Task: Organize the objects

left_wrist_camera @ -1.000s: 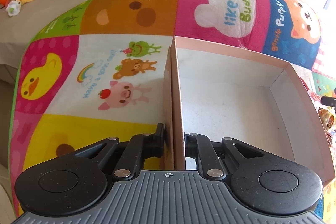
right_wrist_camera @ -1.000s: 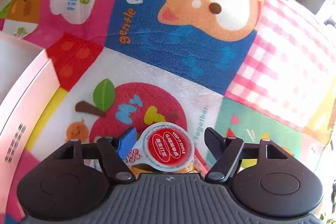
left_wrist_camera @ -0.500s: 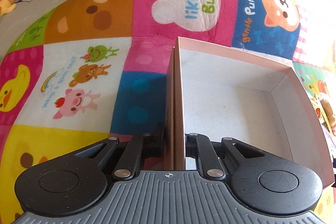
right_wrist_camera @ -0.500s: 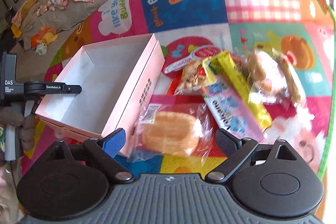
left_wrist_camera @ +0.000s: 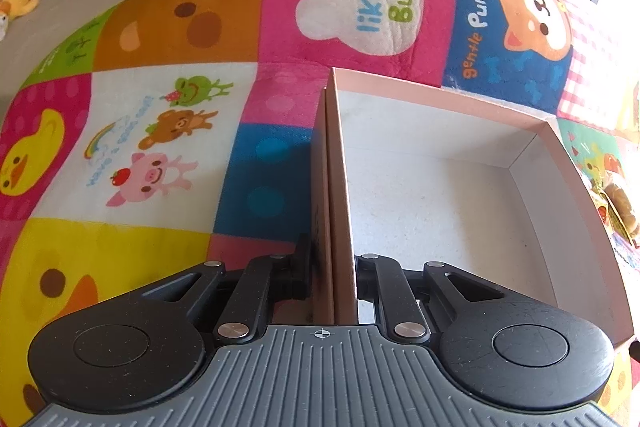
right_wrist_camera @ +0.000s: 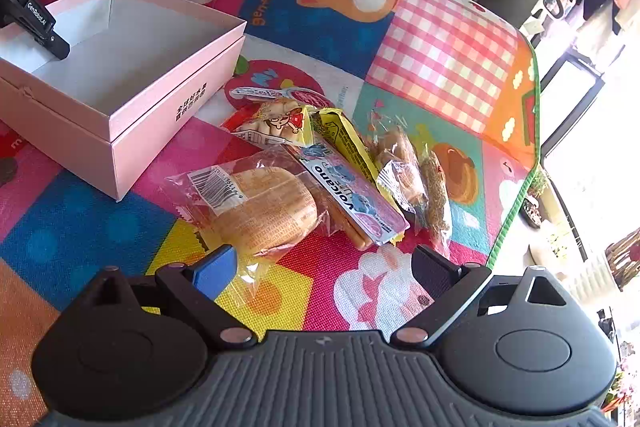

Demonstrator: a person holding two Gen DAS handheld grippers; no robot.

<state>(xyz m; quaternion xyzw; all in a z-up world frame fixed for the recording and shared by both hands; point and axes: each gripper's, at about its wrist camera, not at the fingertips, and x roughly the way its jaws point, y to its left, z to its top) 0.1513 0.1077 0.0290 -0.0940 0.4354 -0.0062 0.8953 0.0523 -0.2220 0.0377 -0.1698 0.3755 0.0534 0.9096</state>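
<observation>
Bright cartoon patches cover the play mat (right_wrist_camera: 440, 39) under everything, and I take my bearings from the pink box (right_wrist_camera: 132, 83) on it. My left gripper (left_wrist_camera: 334, 279) is clenched on the box's side wall, one pad outside, one inside, pinning it; the box is empty. My right gripper (right_wrist_camera: 320, 267) hangs with its jaws spread wide and nothing between them, just short of the snack pile lying beside the box. I judge this is the start of filling: box steadied, first pick pending. The wrapped bread (right_wrist_camera: 260, 207) is nearest, so next I should lower over it, close gently on crinkly film, and carry it into the box. Only the right view shows the whole pile, the yellow packet (right_wrist_camera: 352, 151) and the Volcano bar (right_wrist_camera: 352, 203) included; the left view shows my grip on the wall and the bare box floor.
</observation>
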